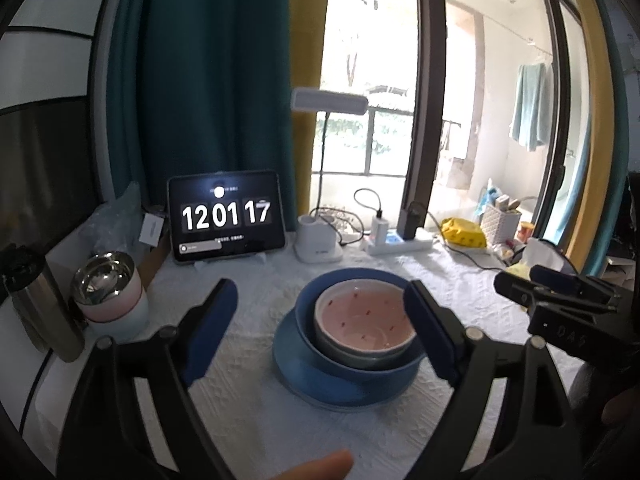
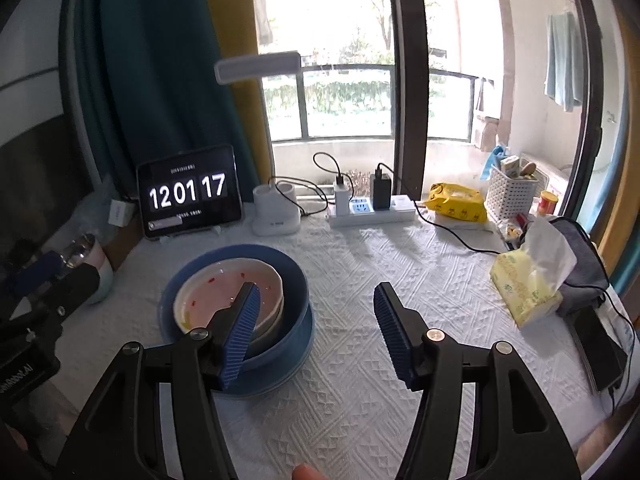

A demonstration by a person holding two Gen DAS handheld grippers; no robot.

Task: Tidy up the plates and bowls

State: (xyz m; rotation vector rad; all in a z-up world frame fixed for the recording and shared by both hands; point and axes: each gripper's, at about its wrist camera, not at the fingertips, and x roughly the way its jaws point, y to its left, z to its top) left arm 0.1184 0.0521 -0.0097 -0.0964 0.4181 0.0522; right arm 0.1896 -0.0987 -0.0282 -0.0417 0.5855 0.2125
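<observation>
- The left gripper point(image 1: 316, 328) hangs above the white tablecloth point(image 1: 248, 412) with its blue fingers spread wide and nothing between the pads; the stack of dishes sits beyond the tips, untouched.
- The right gripper point(image 2: 316, 336) is likewise empty, its ribbed blue fingers parted to a moderate gap over bare cloth, just right of the stack.
- The task's things are gathered in one pile near the middle of the table: a blue plate point(image 1: 320, 380) at the bottom, a blue bowl point(image 1: 360, 364) on it, and a white bowl with a pink inside point(image 1: 366, 320) nested in that.
- Judged from this, the stacking looks done; no loose plate or bowl shows elsewhere, so little seems left beyond drawing the hands clear.
- Off to the left stand a steel-lined cup point(image 1: 110, 292) and a flask point(image 1: 40, 304).
- Further back, by the window, are a tablet clock point(image 1: 226, 218), a lamp base point(image 1: 318, 238) and a power strip point(image 1: 400, 242).
</observation>
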